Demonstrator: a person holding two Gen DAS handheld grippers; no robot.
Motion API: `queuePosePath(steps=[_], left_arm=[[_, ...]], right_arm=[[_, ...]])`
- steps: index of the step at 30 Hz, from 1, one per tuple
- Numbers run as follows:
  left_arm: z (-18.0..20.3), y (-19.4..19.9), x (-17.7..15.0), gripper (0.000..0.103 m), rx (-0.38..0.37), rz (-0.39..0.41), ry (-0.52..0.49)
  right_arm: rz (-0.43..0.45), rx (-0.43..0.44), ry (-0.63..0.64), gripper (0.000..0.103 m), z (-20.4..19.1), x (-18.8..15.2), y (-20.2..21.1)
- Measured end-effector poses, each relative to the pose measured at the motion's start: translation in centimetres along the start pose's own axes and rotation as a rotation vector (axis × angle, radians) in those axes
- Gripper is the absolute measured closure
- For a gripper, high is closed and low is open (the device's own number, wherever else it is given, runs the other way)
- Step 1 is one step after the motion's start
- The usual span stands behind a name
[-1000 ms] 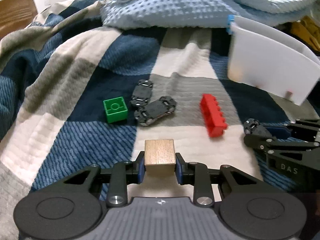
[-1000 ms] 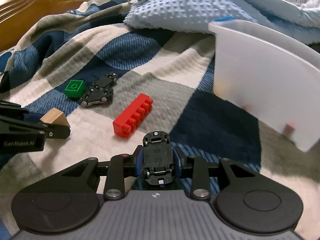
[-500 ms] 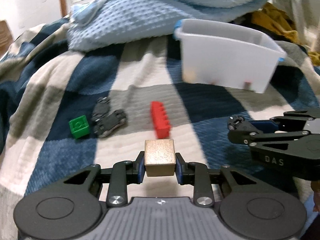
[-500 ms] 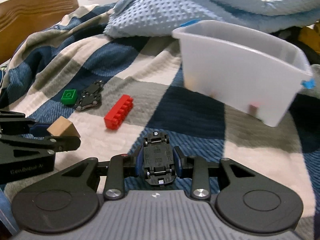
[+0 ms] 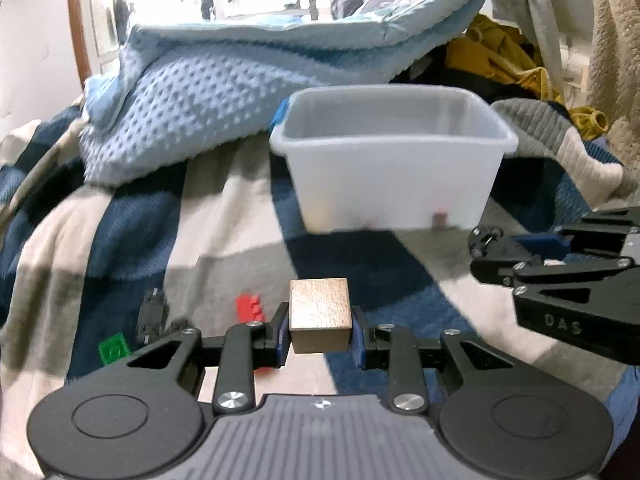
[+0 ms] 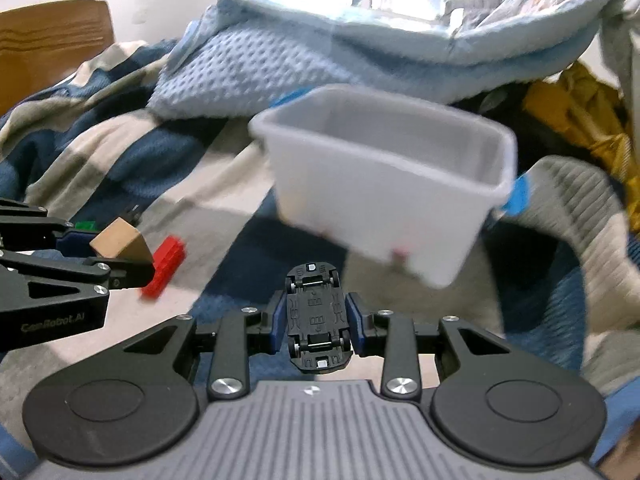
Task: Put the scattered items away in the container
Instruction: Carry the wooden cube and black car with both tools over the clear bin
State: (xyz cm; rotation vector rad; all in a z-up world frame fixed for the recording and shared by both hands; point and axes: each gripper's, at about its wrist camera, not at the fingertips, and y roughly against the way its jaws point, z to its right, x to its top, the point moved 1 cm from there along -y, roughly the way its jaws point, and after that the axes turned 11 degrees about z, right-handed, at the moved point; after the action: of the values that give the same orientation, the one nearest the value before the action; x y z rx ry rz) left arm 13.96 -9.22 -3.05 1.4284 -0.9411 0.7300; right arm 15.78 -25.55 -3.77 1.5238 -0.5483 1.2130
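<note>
My left gripper (image 5: 319, 330) is shut on a wooden cube (image 5: 319, 314) and holds it above the checked blanket. My right gripper (image 6: 317, 324) is shut on a black toy car (image 6: 317, 316), underside up. The translucent white bin (image 5: 390, 160) stands ahead of both grippers; it also shows in the right wrist view (image 6: 384, 192). A red brick (image 5: 250, 308), a green brick (image 5: 114, 348) and black toy cars (image 5: 150, 314) lie on the blanket at the lower left, partly hidden by my left gripper. The right gripper (image 5: 560, 264) shows at the right of the left wrist view.
A pale blue dotted blanket (image 5: 208, 96) is heaped behind and left of the bin. Yellow cloth (image 5: 500, 56) lies behind it at the right. A wooden headboard (image 6: 52, 36) stands at the far left.
Both grippers have risen and tilted up toward the bin with their loads. The bin now sits near the middle of both views; the bricks and cars have dropped low in the left view.
</note>
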Motion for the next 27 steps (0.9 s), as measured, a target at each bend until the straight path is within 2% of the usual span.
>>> queuePosePath(steps=[5,11,19,23,27], left_arm=[[0.9,-1.2,3.0,0.070,-0.019,0.045,-0.027],[1.2,-3.1,6.1,0.070,-0.050,0.078,-0.007],[1.8,-6.5,10.9,0.070,-0.059,0.133,-0.042],[2.3,-8.5,12.9,0.070,-0.062,0.148,-0.047],[2.7,-11.5,13.9,0.070,-0.051,0.113,-0.083]], right_arm=[[0.066,-0.043,0.051,0.068,1.2,2.2,0.0],[0.127,-0.067,0.071,0.068,2.8,4.7,-0.8],[0.199,-0.098,0.066,0.068,5.3,8.4,-3.7],[0.187,-0.093,0.047,0.068,6.7,9.4,-6.2],[0.138,-0.079,-0.002,0.068,8.1,9.0,-8.5]])
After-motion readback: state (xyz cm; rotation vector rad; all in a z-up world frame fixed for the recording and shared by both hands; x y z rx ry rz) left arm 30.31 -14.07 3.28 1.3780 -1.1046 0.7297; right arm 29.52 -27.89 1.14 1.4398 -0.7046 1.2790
